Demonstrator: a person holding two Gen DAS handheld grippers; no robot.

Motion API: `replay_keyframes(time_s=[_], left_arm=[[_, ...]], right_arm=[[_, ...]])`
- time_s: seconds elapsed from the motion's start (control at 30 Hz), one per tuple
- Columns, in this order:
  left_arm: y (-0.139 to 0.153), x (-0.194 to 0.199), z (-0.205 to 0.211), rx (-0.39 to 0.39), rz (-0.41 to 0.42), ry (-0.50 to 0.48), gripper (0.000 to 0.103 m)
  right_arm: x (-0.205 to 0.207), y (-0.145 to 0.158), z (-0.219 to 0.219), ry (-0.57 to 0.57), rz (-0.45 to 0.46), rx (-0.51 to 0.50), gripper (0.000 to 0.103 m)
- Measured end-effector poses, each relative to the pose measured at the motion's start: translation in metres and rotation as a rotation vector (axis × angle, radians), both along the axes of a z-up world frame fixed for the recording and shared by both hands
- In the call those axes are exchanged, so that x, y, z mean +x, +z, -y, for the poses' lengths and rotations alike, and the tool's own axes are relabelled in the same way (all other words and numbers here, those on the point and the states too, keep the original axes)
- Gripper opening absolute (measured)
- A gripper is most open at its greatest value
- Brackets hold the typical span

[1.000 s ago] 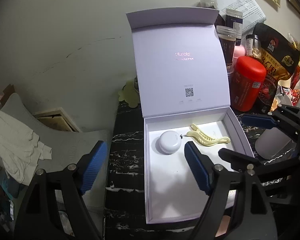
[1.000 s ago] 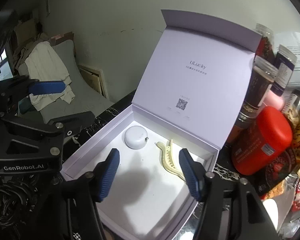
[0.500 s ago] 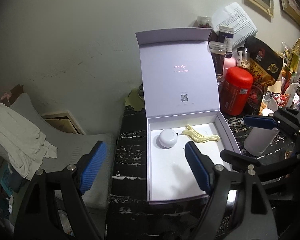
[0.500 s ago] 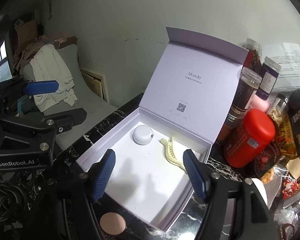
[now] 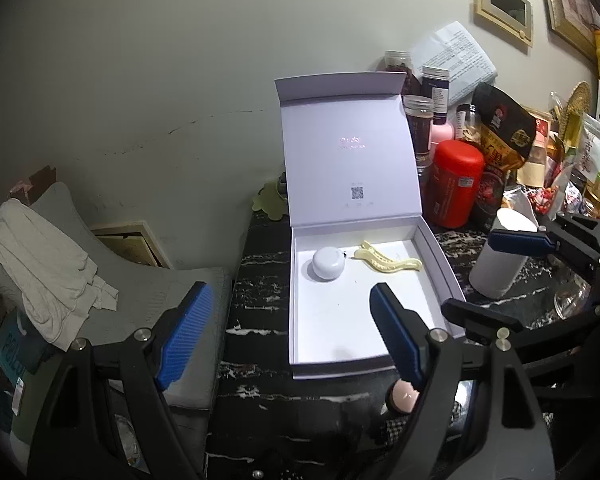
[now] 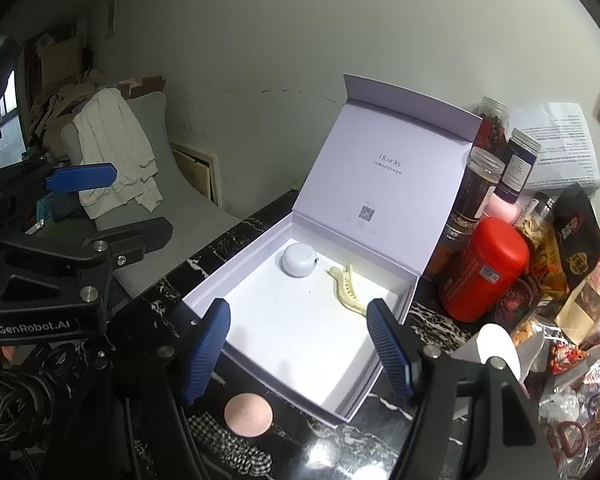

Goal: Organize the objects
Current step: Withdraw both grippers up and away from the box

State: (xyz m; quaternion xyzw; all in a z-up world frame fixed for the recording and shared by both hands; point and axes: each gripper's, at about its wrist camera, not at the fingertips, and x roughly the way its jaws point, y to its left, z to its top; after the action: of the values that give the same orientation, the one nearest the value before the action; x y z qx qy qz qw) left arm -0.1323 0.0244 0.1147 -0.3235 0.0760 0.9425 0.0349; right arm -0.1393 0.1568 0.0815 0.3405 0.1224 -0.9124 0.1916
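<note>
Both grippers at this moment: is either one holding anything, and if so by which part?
Nothing is held. The left gripper and right gripper both stand open and empty above the white box.

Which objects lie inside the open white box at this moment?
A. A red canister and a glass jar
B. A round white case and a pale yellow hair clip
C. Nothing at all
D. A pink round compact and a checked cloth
B: the right wrist view shows the round white case and the pale yellow hair clip lying side by side on the floor of the open white box, near its hinged lid.
</note>
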Motion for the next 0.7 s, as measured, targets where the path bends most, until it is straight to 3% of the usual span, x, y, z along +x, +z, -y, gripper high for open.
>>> replay_keyframes(time_s=[0.7], left_arm=[[-0.047,0.038,-0.002,0.005,0.091,-0.013,0.081]], right_arm=[[0.037,-0.041,0.003,-0.005,0.077,0.017,0.072]])
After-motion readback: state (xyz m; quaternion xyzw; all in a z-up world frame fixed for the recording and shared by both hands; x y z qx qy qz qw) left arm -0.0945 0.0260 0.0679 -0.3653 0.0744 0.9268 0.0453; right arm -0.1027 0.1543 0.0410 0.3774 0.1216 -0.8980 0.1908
